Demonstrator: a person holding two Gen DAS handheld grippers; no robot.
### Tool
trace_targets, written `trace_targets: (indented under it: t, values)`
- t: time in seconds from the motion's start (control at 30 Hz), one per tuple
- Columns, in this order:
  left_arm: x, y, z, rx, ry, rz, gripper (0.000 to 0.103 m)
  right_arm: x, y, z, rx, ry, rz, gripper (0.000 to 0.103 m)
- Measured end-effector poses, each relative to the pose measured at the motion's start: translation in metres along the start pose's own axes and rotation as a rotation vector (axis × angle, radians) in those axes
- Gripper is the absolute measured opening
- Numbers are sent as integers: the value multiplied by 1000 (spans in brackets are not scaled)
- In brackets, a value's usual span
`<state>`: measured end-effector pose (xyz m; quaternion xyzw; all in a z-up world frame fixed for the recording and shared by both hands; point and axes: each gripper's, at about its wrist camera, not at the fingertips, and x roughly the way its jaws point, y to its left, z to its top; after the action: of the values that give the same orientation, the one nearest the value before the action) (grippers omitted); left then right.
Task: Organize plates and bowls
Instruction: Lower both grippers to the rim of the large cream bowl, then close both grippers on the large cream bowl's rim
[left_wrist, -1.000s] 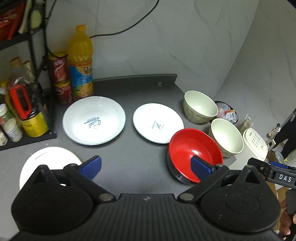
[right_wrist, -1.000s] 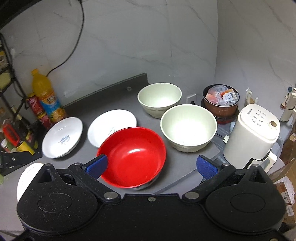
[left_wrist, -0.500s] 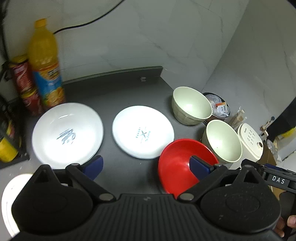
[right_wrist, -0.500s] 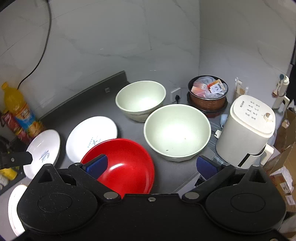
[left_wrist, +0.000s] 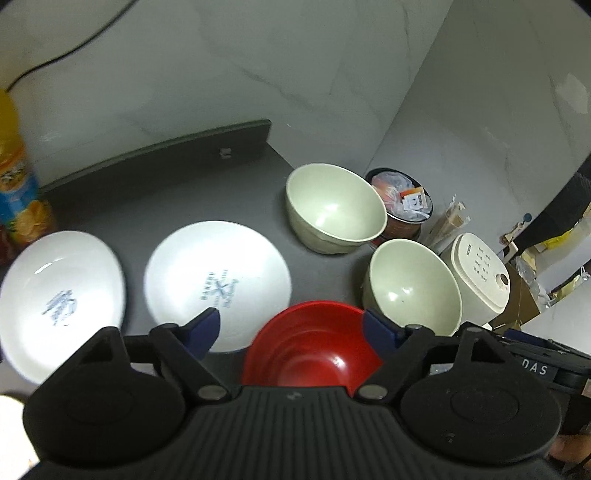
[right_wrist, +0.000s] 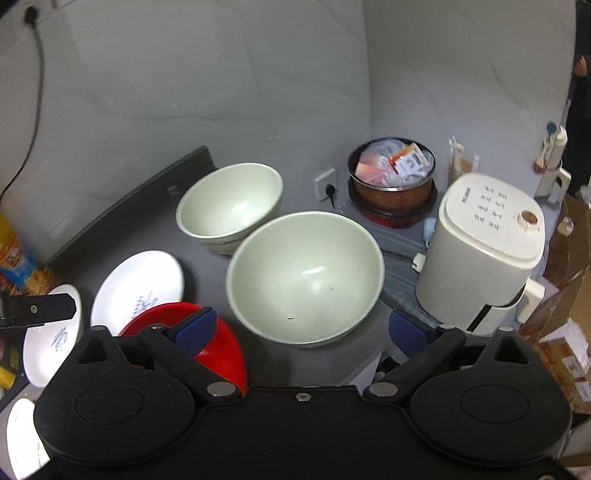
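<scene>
Both your grippers hang released and empty: the right gripper (right_wrist: 301, 326) over the near green bowl (right_wrist: 306, 277), the left gripper (left_wrist: 291, 326) over the red bowl (left_wrist: 312, 350). On the grey counter (left_wrist: 166, 199), largest first, the green bowls sit right, with the far green bowl (right_wrist: 229, 208) behind. The red bowl lies near, and two white plates (left_wrist: 216, 280) lie left. My worry: the near green bowl sits by the counter's right edge, so an off-centre pinch on its rim could tip it off toward the white appliance (right_wrist: 484, 254).
</scene>
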<state>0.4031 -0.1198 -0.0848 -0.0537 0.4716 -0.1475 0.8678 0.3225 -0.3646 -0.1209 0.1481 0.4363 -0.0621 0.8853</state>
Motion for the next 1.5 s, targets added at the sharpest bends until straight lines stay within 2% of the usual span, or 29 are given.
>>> trace_targets:
  t: [0.1, 0.17, 0.3, 0.53, 0.6, 0.7, 0.83, 0.93, 1.07, 1.1, 1.2, 1.23, 1.27, 1.5]
  values:
    - [18, -12, 5, 0, 21, -25, 75, 9, -14, 1, 22, 1, 11, 92]
    - [30, -22, 9, 21, 36, -37, 71, 16, -23, 2, 34, 11, 11, 84]
    - [49, -36, 16, 52, 37, -62, 69, 32, -39, 0, 64, 31, 21, 75]
    - [87, -58, 27, 64, 66, -84, 57, 55, -60, -4, 125, 67, 57, 62]
    - [99, -63, 28, 58, 93, -90, 51, 61, -63, -3, 131, 81, 70, 57]
    - [116, -68, 28, 43, 135, -94, 50, 69, -67, -1, 149, 97, 92, 55]
    - [137, -73, 28, 25, 177, -97, 45, 80, -69, 2, 144, 112, 100, 46]
    - [154, -77, 30, 11, 220, -86, 40, 91, -70, 4, 144, 130, 103, 45]
    - [176, -81, 32, -28, 311, -67, 37, 106, -72, 4, 148, 152, 86, 45]
    - [178, -84, 32, -19, 311, -55, 36, 109, -73, 4, 154, 159, 85, 45]
    - [185, -88, 34, -15, 328, -59, 28, 115, -74, 3, 158, 174, 93, 32]
    - [188, -88, 34, -23, 339, -58, 22, 116, -74, 3, 160, 179, 98, 24]
    - [191, -88, 33, -26, 348, -49, 18, 117, -74, 2, 161, 181, 103, 21]
    - [186, -85, 31, -37, 327, -51, 15, 112, -71, 2, 167, 166, 90, 21]
